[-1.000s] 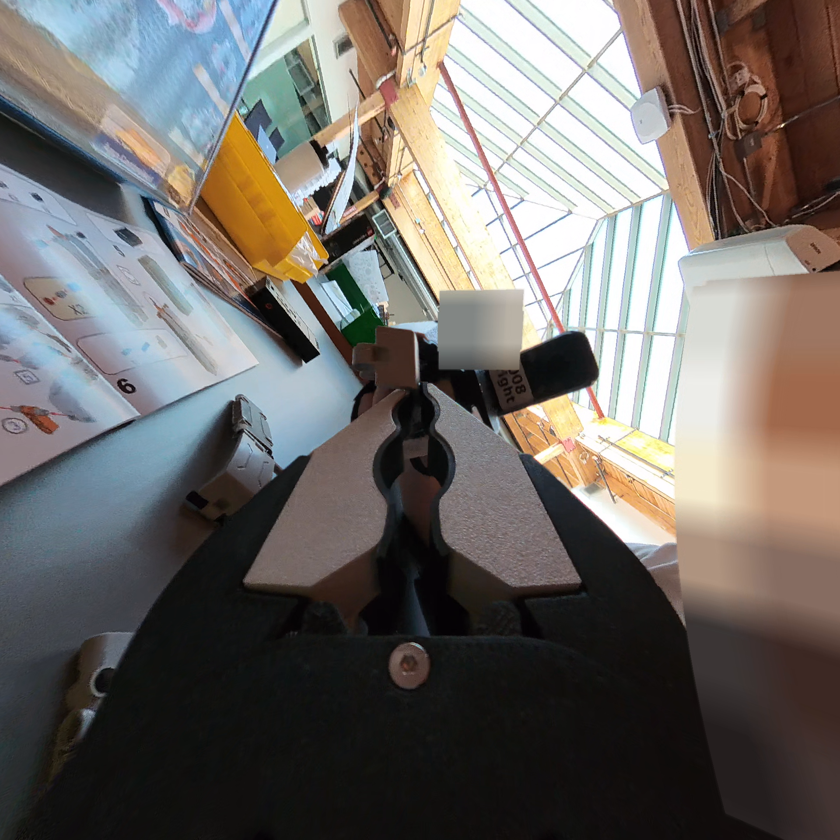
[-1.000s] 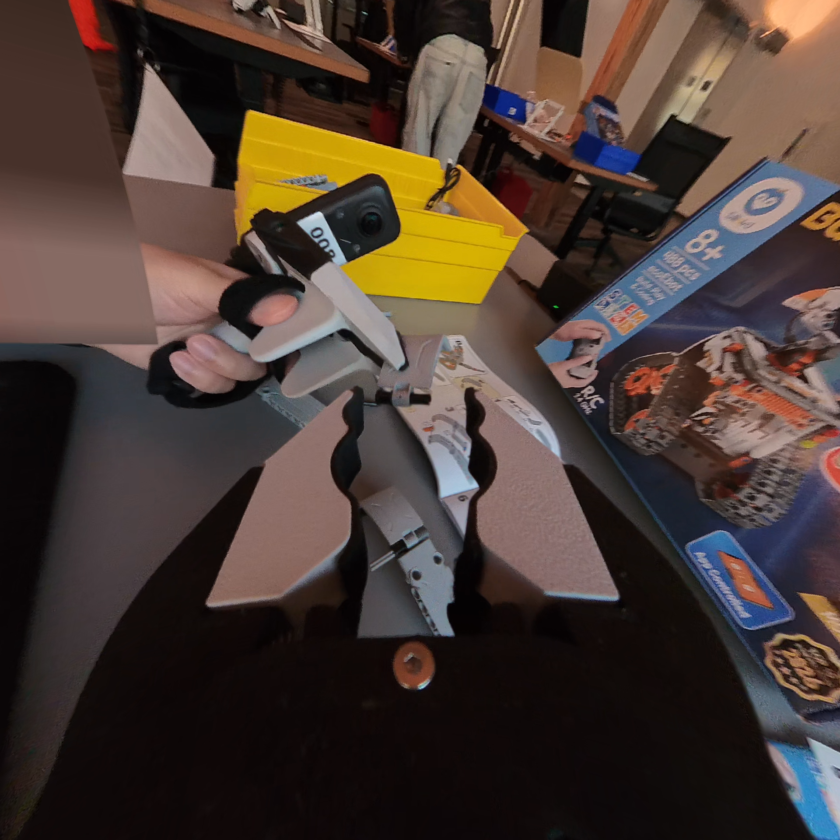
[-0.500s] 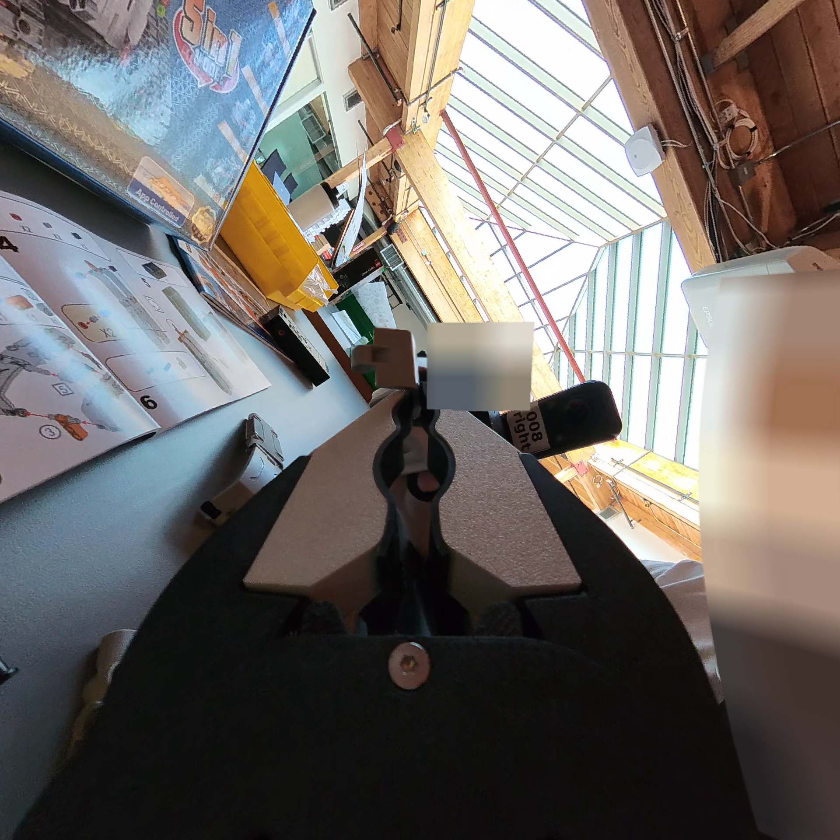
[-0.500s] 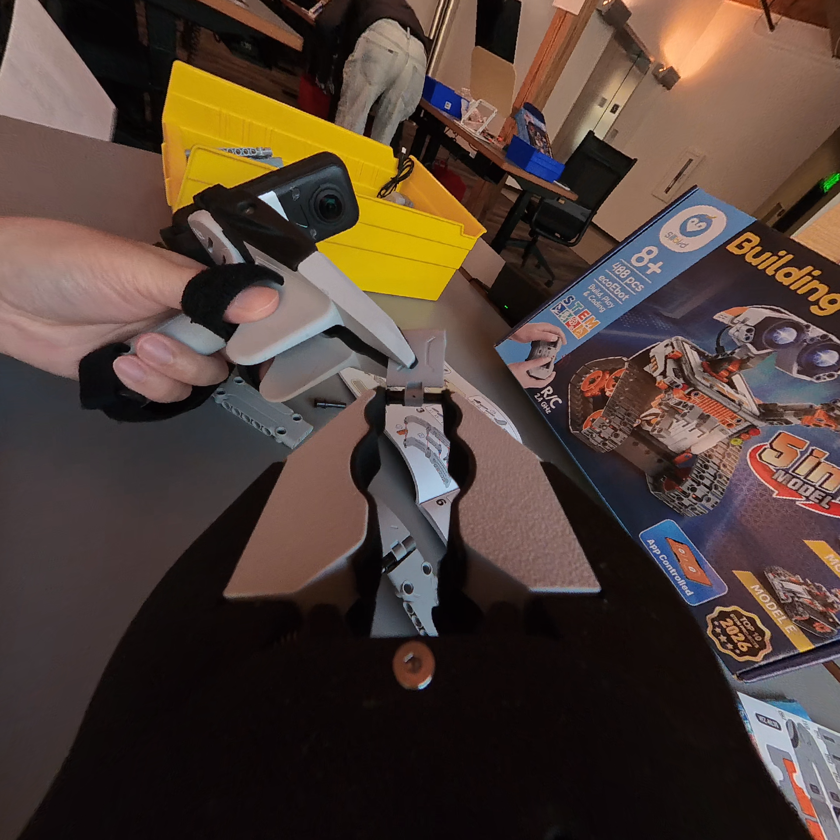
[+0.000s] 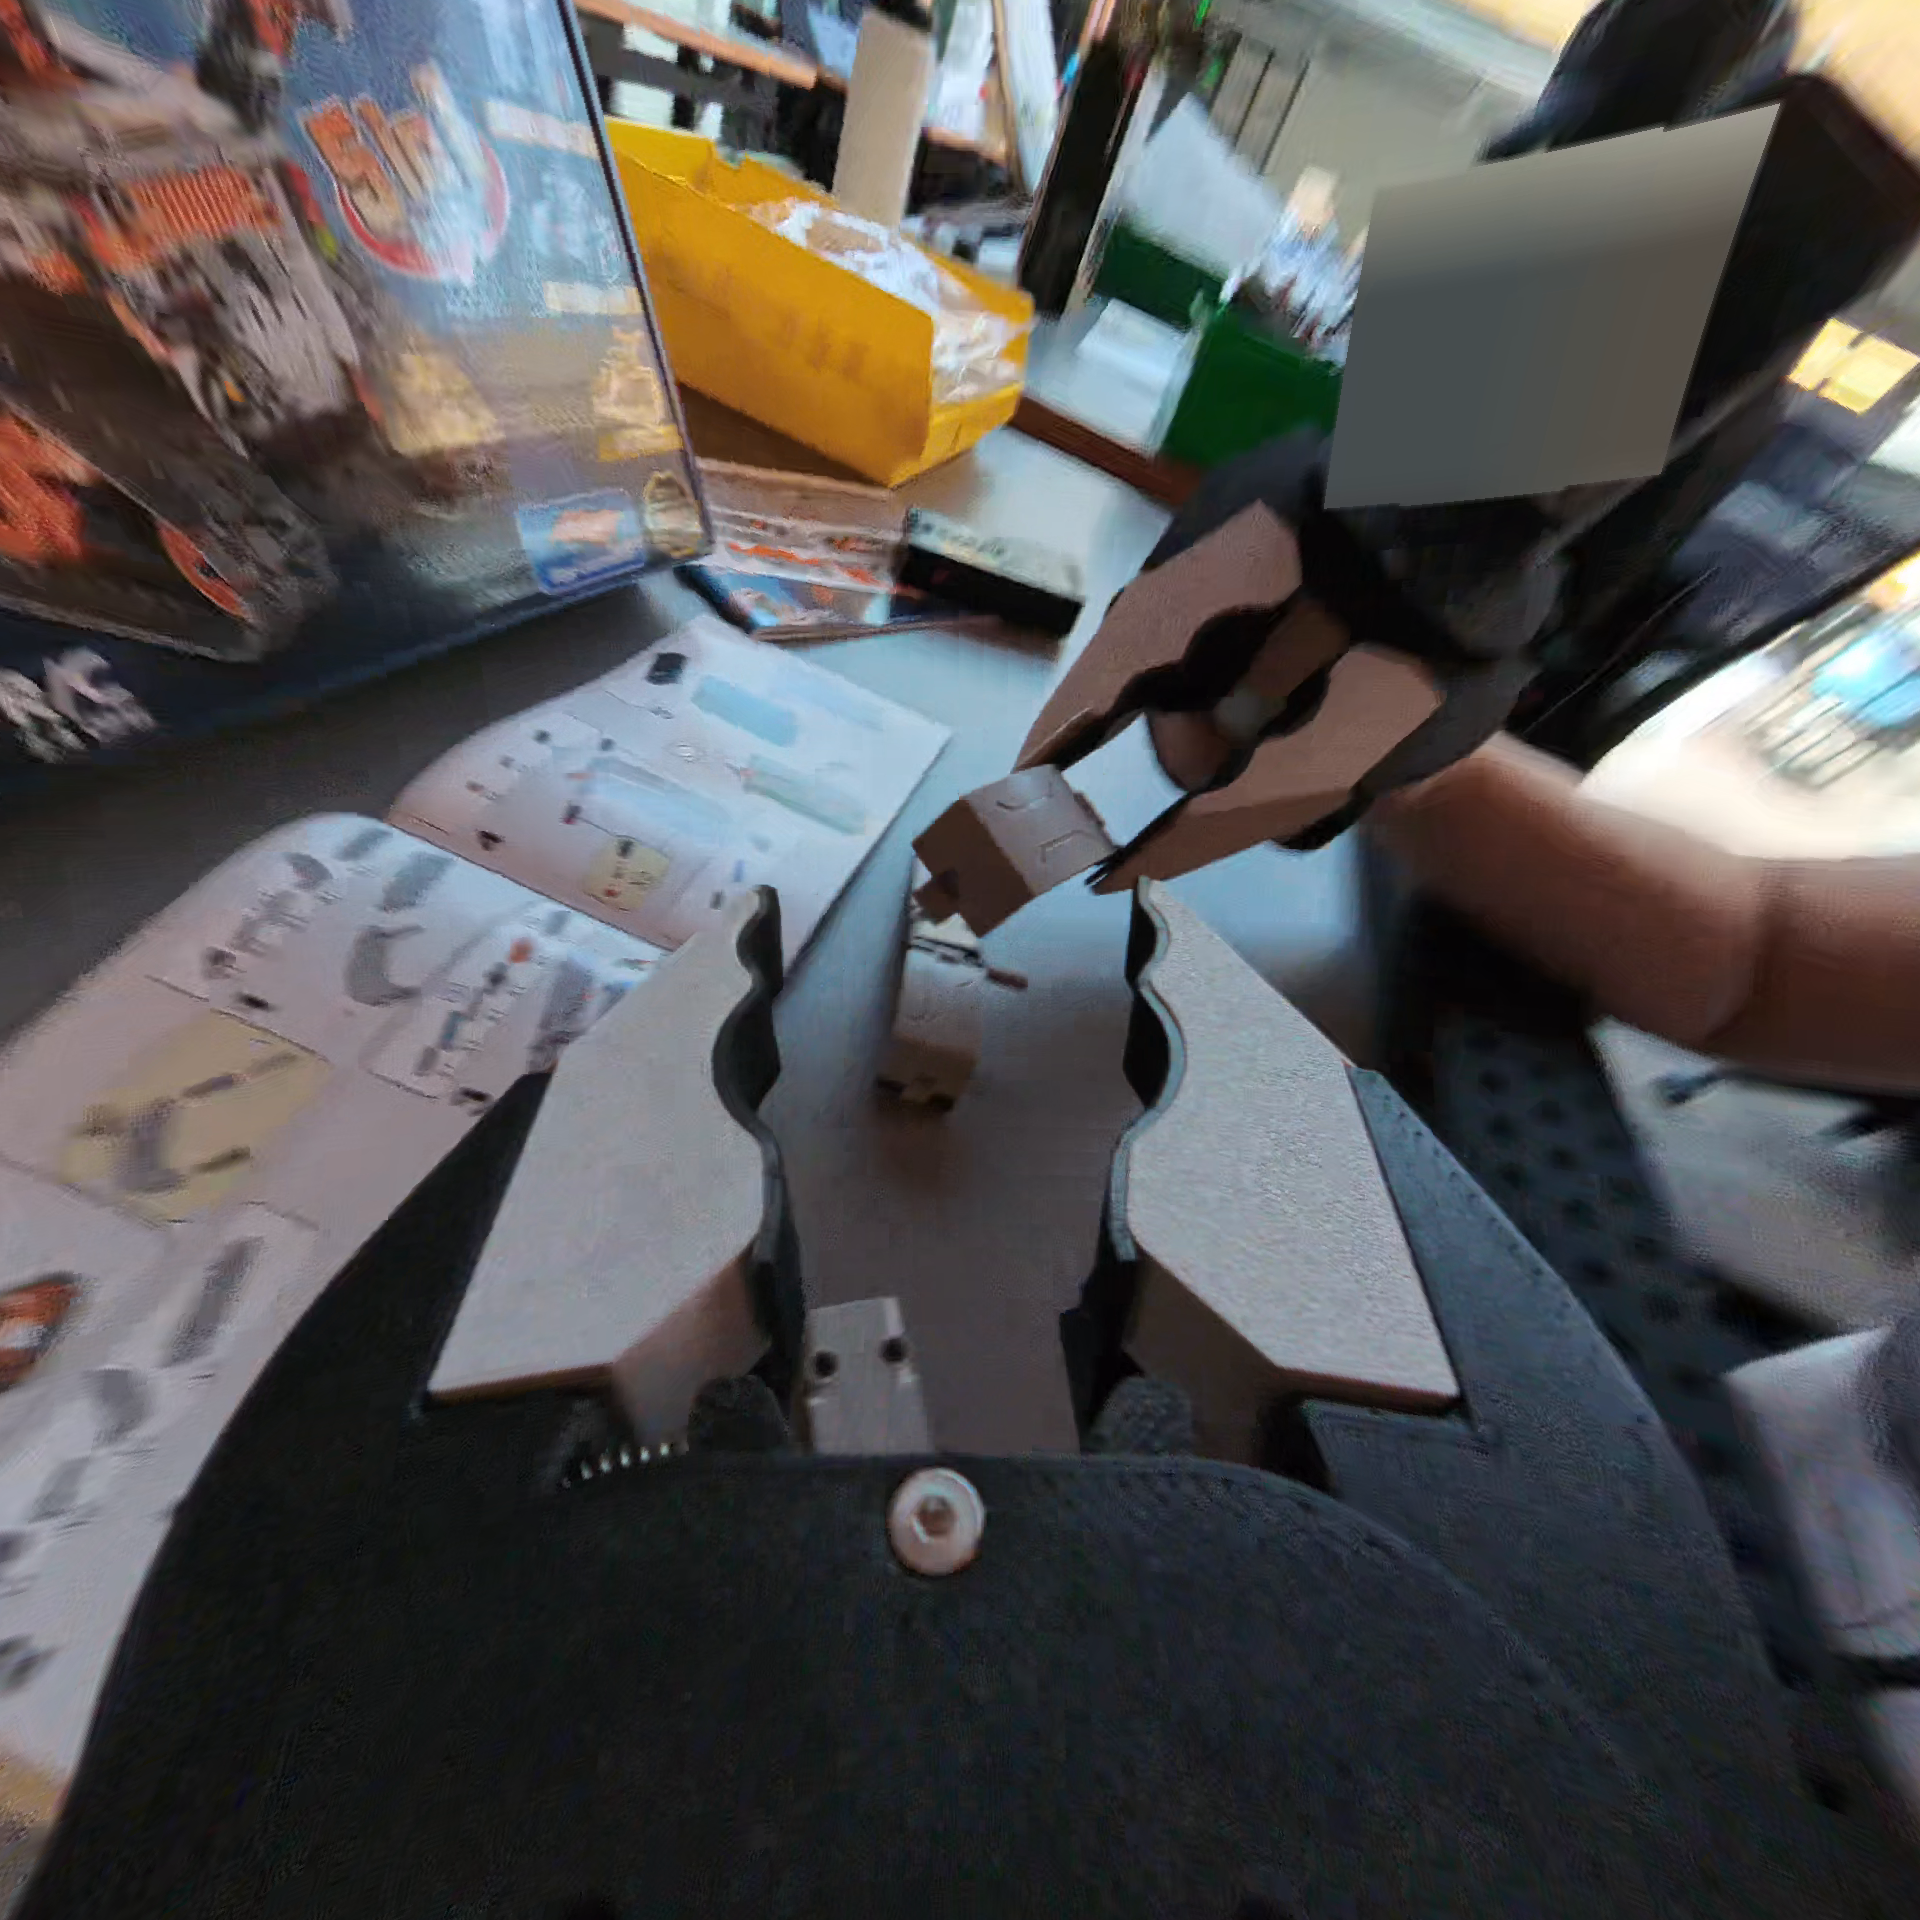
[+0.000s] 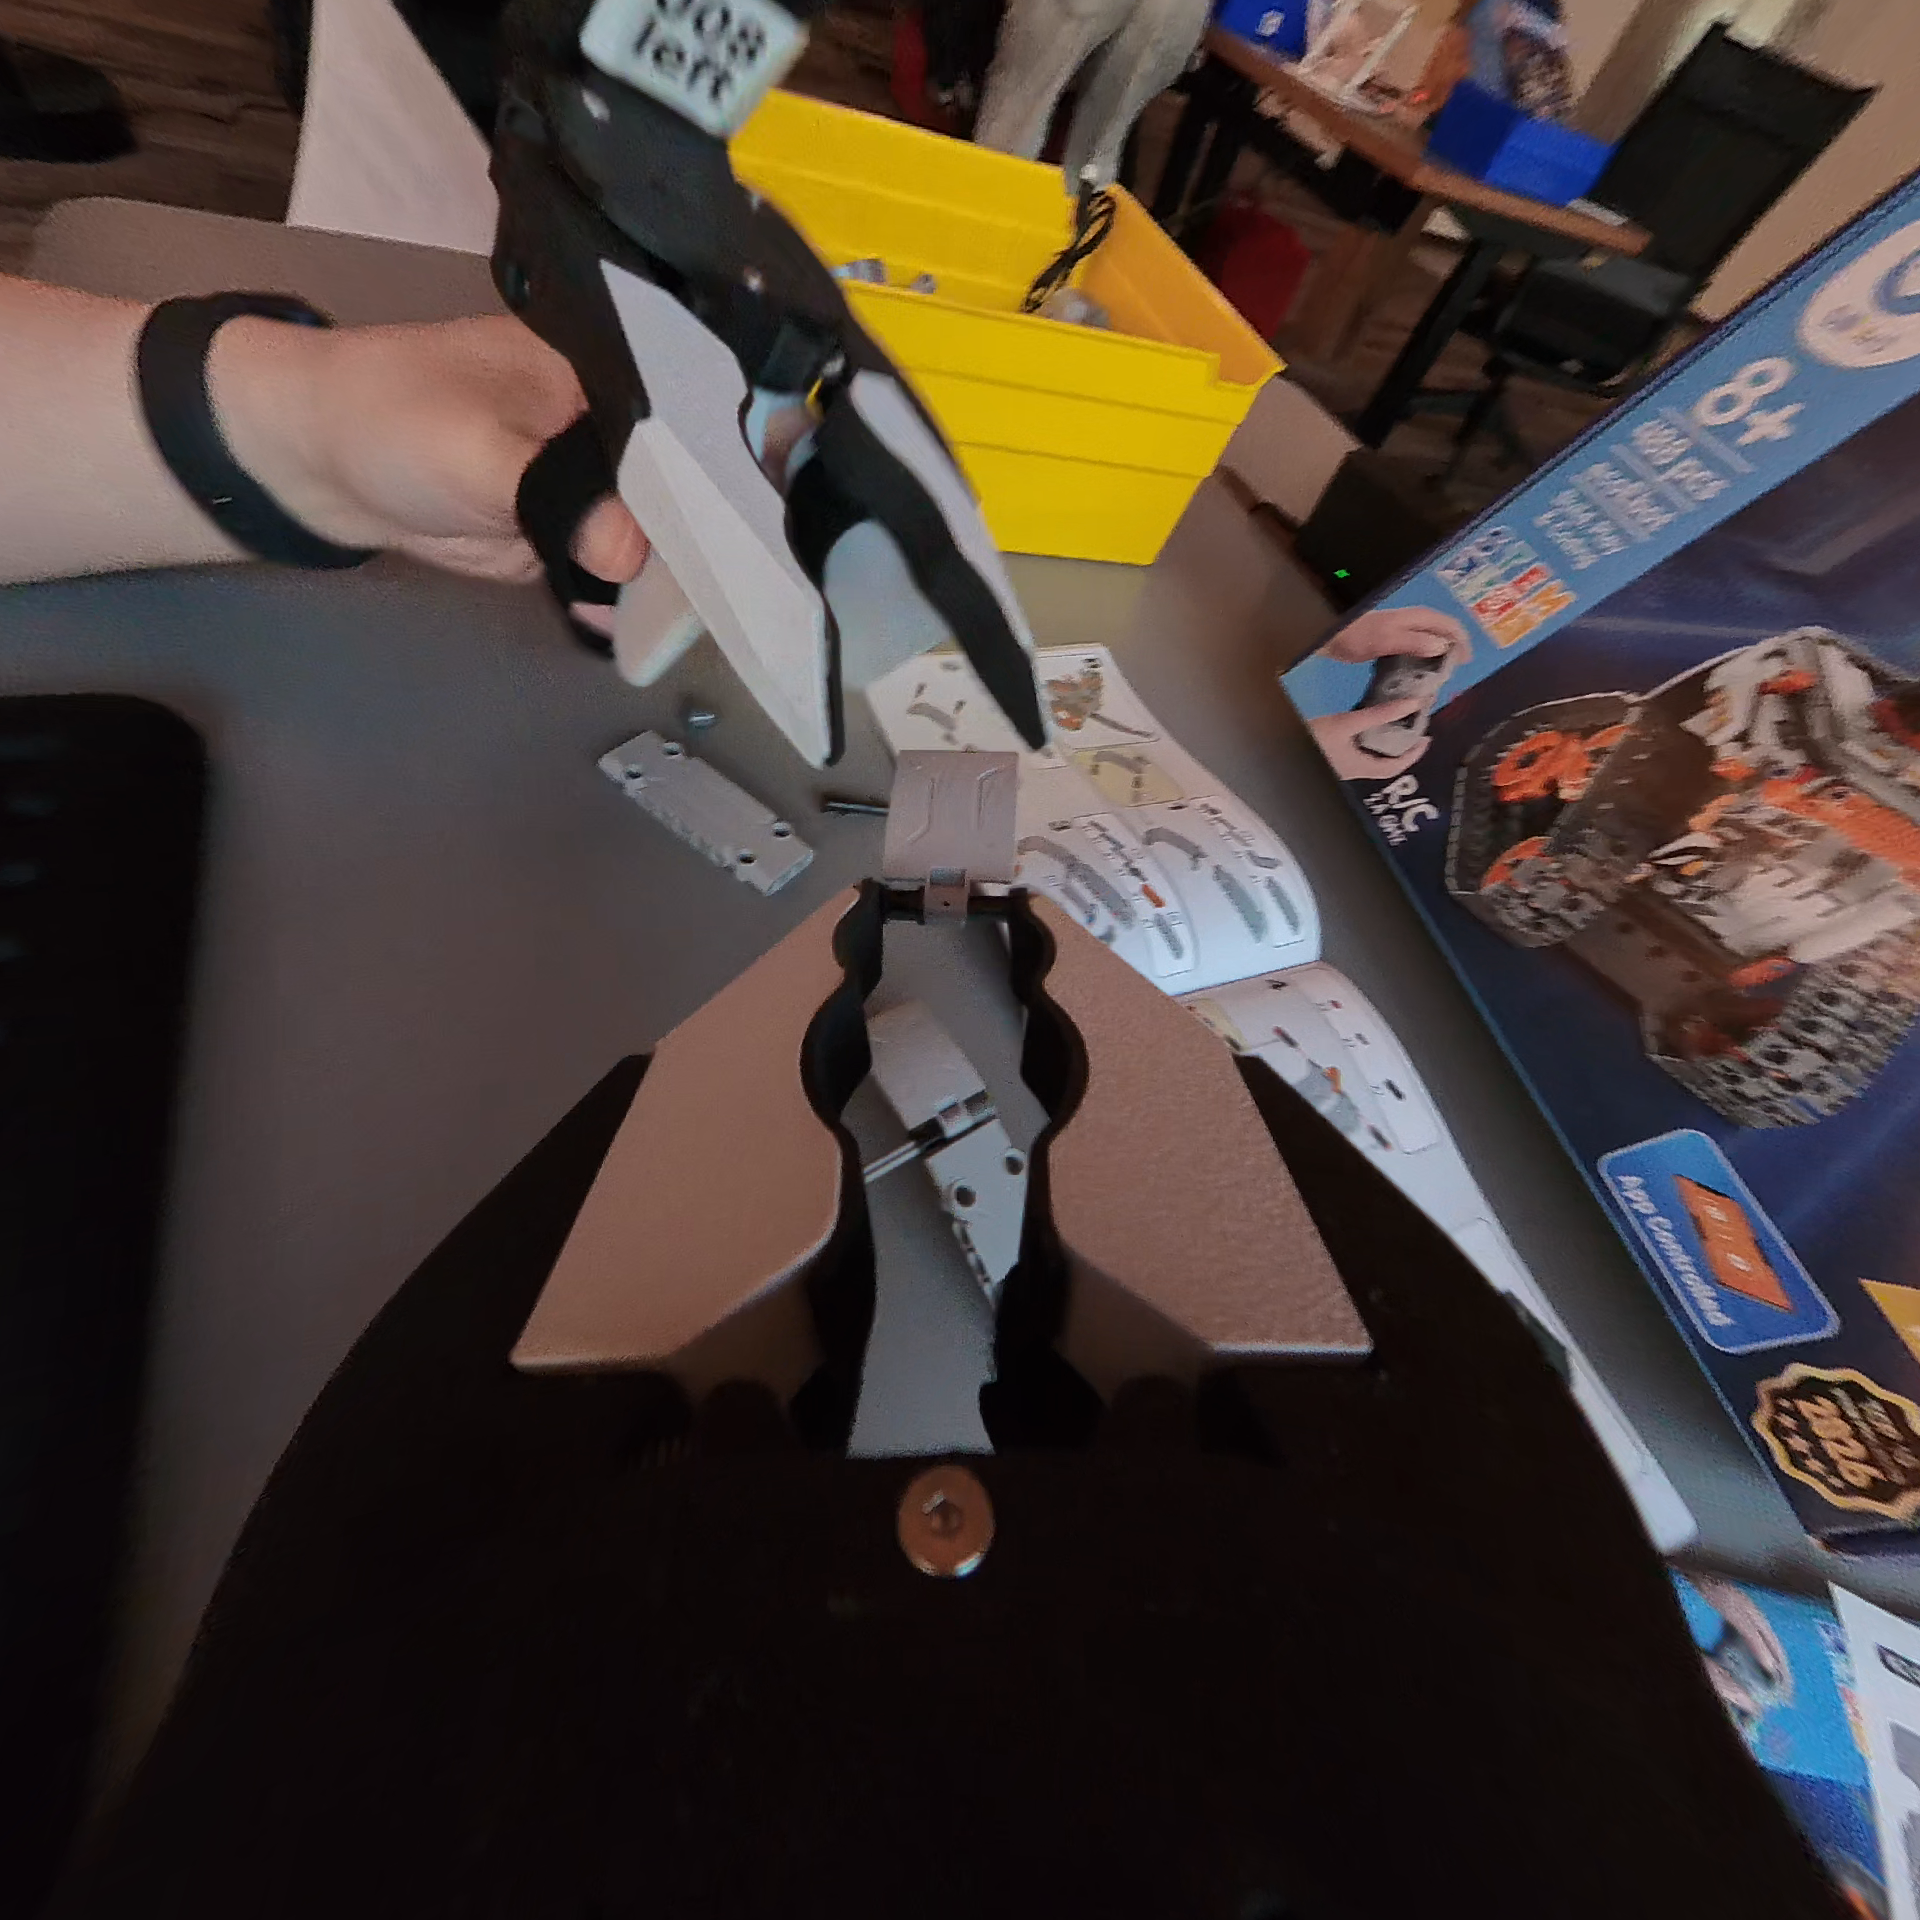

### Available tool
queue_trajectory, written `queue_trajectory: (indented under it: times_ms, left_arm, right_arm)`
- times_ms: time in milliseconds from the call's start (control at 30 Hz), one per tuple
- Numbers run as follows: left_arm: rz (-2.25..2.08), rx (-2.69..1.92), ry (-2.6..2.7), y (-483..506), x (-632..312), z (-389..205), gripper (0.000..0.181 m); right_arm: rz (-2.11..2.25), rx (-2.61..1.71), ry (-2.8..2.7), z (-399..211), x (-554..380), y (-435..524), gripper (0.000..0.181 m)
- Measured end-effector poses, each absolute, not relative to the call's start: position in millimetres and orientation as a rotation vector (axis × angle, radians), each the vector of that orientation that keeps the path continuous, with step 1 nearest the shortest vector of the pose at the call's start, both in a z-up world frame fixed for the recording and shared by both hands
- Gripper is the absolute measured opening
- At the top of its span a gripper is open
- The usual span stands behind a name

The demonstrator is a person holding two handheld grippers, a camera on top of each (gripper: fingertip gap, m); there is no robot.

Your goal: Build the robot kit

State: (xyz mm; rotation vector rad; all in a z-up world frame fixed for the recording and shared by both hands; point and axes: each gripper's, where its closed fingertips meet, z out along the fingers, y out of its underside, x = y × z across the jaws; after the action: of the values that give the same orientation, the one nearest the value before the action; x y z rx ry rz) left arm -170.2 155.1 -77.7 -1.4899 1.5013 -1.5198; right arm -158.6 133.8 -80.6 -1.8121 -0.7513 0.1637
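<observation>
A: Right wrist view: the right gripper (image 6: 943, 902) pinches a small grey panel piece (image 6: 951, 816) at its tips, above bare grey table (image 6: 364, 935).

B: And the left gripper (image 5: 951, 940)?

A: Spread wide, empty, just beyond the piece. Right: toy box (image 6: 1662, 883), booklet (image 6: 1174, 873). Far: yellow bin (image 6: 1049, 343). Left view is blurred.

Daylight floods in from behind the yellow bin (image 5: 821, 332), and the far right of the left wrist view is blown out. That view is smeared with motion blur: the box (image 5: 312, 312) and booklet (image 5: 436, 935) left of the bin are streaky. The right wrist view is dimmer and warmer, sharper near its bin (image 6: 1049, 416), with bent edges and murky shadow low down.
</observation>
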Motion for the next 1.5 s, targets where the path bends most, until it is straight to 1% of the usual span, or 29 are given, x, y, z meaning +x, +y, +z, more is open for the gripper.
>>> queue_trajectory:
  times_ms: [33, 133, 200, 267, 367, 567, 900, 1033, 1167, 1267, 1500]
  left_arm:
    - [-1.368, -1.416, 1.575, 154, -172, -81, 0.066]
    - [-1.087, -1.174, 1.749, 136, -176, -91, 0.055]
    - [-1.043, -1.067, 1.858, 118, -181, -100, 0.047]
    - [-1.036, -1.056, 2.001, 105, -189, -118, 0.041]
    - [-1.039, -1.059, 2.131, 96, -205, -138, 0.026]
    - [-0.905, -0.939, 2.165, 96, -219, -154, 0.024]
    - [-0.864, -0.873, 2.112, 97, -219, -155, 0.024]
    - [-0.925, -0.917, 2.103, 97, -218, -154, 0.024]
    - [-0.953, -0.908, 2.089, 96, -220, -154, 0.024]
    - [-0.916, -0.881, 2.104, 94, -221, -158, 0.024]
    - [-0.872, -0.885, 2.083, 96, -218, -159, 0.024]
  right_arm:
    - [0.197, -1.817, -0.784, -84, -163, 131, 0.022]
    - [0.279, -1.857, -0.880, -98, -179, 122, 0.022]
    - [0.282, -1.887, -0.956, -111, -187, 117, 0.022]
    - [0.293, -1.918, -1.015, -123, -197, 112, 0.022]
    - [0.370, -1.949, -1.054, -142, -214, 104, 0.022]
    - [0.480, -1.959, -1.014, -156, -226, 105, 0.022]
    - [0.440, -1.923, -1.019, -157, -226, 105, 0.022]
    - [0.442, -1.918, -1.016, -156, -226, 105, 0.022]
    - [0.383, -1.896, -1.085, -160, -229, 101, 0.029]
    - [0.284, -1.894, -1.119, -165, -227, 103, 0.022]
    - [0.232, -1.894, -1.109, -166, -225, 105, 0.021]
